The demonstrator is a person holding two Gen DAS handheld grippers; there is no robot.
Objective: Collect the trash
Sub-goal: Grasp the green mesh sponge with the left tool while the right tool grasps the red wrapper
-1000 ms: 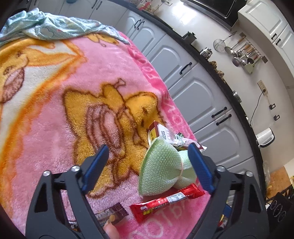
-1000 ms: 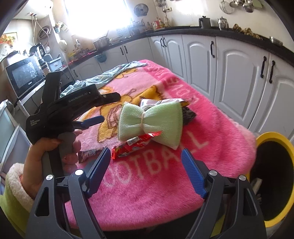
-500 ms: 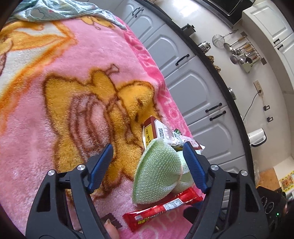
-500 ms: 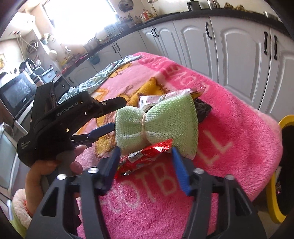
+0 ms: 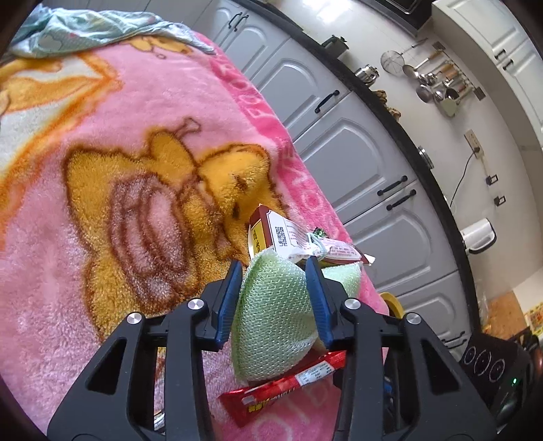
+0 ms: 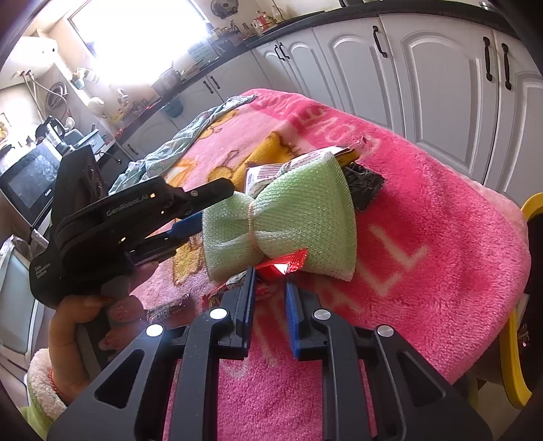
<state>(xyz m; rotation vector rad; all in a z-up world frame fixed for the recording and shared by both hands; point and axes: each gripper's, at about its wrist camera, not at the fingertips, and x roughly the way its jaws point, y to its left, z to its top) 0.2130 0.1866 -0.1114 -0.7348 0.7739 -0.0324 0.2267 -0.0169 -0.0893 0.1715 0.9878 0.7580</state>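
A green mesh sponge tied like a bow [image 5: 271, 322] [image 6: 298, 203] rests on a heap of wrappers on the pink blanket [image 6: 424, 237]. My left gripper [image 5: 274, 268] [image 6: 210, 207] is closing, its blue pads pressing one lobe of the sponge from both sides. Partly under the sponge lies a red snack wrapper [image 5: 288, 383] [image 6: 280, 266]. My right gripper [image 6: 269, 278] is closing too, with the wrapper's crumpled end pinched between its narrow jaws. A white and red packet [image 5: 281, 234] and a dark wrapper [image 6: 364, 185] sit behind the sponge.
A yellow-rimmed bin [image 6: 512, 373] stands beside the blanket's right edge. A small brown wrapper [image 6: 166, 310] lies near the hand holding the left gripper. A pale green cloth [image 5: 91, 27] is bunched at the blanket's far end. White cabinets [image 6: 441, 74] run behind.
Both grippers went from wide open to nearly closed. The left one closed onto the green sponge; the right one moved in and down and closed around the red wrapper's end.
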